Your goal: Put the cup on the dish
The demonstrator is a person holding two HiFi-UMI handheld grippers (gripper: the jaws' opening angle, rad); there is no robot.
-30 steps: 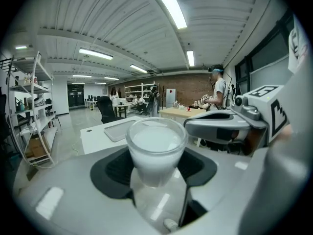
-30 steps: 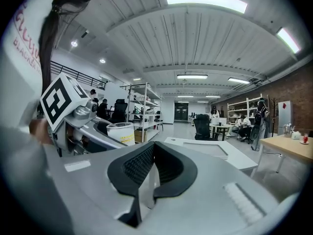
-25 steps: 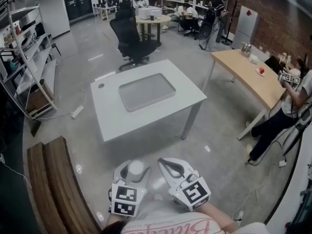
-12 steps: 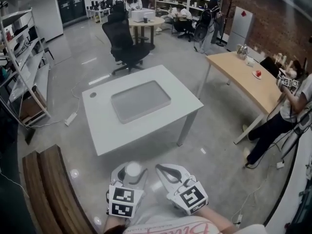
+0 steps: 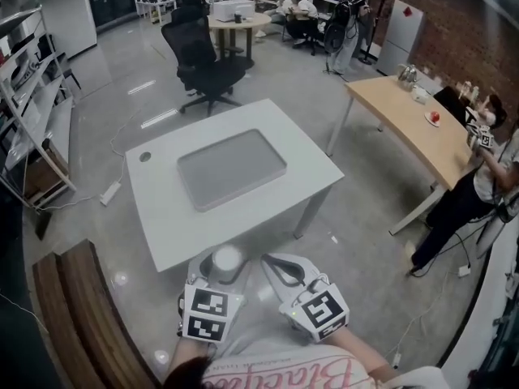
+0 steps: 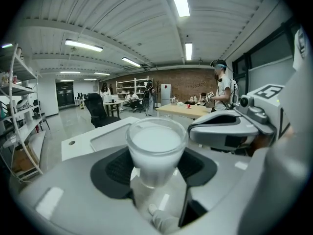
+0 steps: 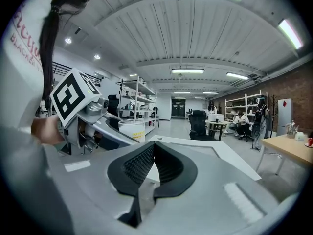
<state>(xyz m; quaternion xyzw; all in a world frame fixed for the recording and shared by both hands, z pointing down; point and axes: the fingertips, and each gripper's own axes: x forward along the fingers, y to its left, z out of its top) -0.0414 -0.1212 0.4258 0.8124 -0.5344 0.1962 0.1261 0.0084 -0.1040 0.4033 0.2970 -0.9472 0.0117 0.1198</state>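
A white cup (image 5: pixel 227 261) stands upright between the jaws of my left gripper (image 5: pixel 219 275), which is shut on it, held low in front of the person over the floor. In the left gripper view the cup (image 6: pixel 156 148) fills the middle, its frosted rim uppermost, with the left gripper (image 6: pixel 156 173) closed round its lower part. My right gripper (image 5: pixel 277 269) hovers just right of it, shut and empty; its pads (image 7: pixel 139 164) meet at the tip. The dish is a shallow grey tray (image 5: pixel 231 167) on the white table (image 5: pixel 304 148) ahead.
A wooden bench (image 5: pixel 77 314) runs along the floor at my left. A black office chair (image 5: pixel 203 51) stands beyond the table. A long wooden table (image 5: pixel 409 116) and a person (image 5: pixel 482 177) are at the right, with metal shelves (image 5: pixel 32 79) at the left.
The white table and its tray have drawn closer and lower in the head view. Both grippers keep their places, the cup still in the left one.
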